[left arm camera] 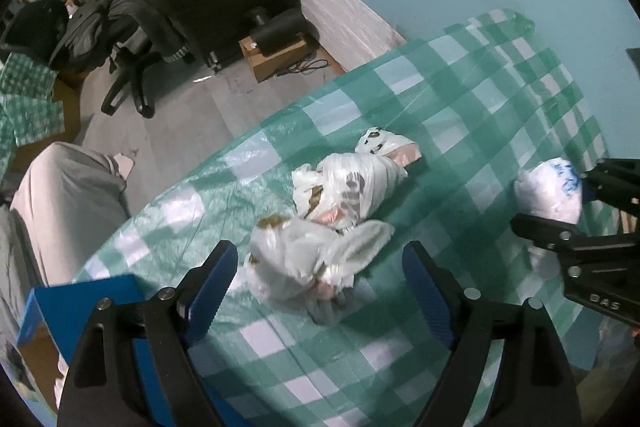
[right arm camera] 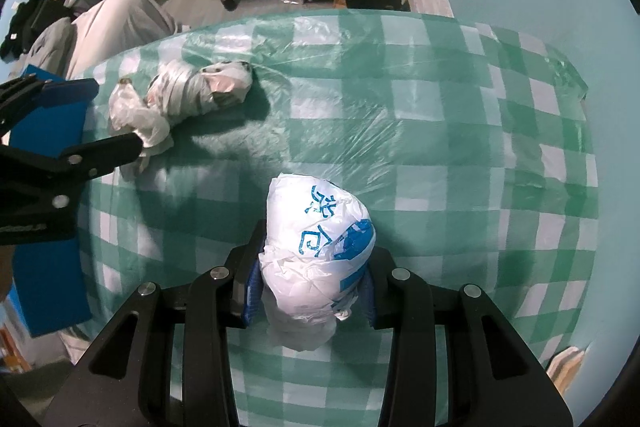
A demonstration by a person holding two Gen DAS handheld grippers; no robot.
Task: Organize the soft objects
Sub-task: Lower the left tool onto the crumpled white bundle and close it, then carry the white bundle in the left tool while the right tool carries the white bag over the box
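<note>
My left gripper (left arm camera: 316,291) spread wide above 1 crumpled bag bundle (left arm camera: 320,263), my right gripper (right arm camera: 310,291) clamping the blue-printed bag (right arm camera: 320,243), its underside hidden, checked tablecloth (right arm camera: 440,131), blue box (left arm camera: 76,299) cut off.

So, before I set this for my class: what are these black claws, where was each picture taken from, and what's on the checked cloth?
There is no robot: a person holds a two-finger gripper in each hand, and each carries a wide-angle camera looking along its fingers. One picture is from the left gripper, whose jaws stand open and empty above wrapped plastic-bag bundles on the green checked tablecloth. The other is from the right gripper, clamped on a white bag with blue print. A blue box sits at the table's edge.
</note>
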